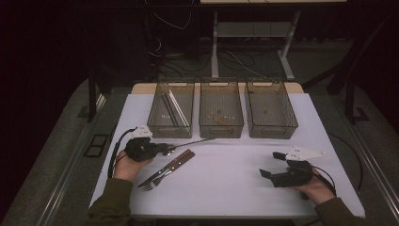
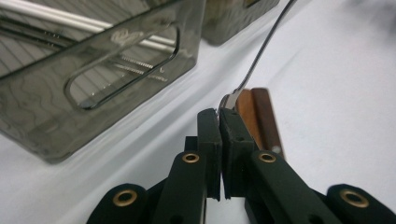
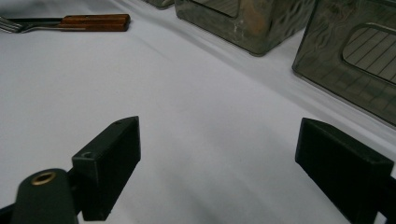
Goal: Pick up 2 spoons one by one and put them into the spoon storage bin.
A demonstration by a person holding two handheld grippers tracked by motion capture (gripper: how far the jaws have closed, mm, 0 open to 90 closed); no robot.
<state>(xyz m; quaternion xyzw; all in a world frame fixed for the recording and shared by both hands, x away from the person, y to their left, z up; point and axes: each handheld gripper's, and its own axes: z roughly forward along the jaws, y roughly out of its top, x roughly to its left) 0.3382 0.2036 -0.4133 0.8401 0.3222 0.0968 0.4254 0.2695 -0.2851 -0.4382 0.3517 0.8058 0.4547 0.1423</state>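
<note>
Spoon [image 1: 195, 141] clenched at its bowl end in the left tool [image 1: 165, 149] points its handle toward the middle bin [image 1: 221, 123]; right tool [image 1: 268, 167] released.

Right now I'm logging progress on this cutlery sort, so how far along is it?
Partly done, it seems: the left bin already holds chopsticks, and the middle bin holds small items I can't identify. In hand: the left gripper is shut on a thin metal utensil, its type unclear. Left: the wooden-handled cutlery on the table. The right gripper waits open.
</note>
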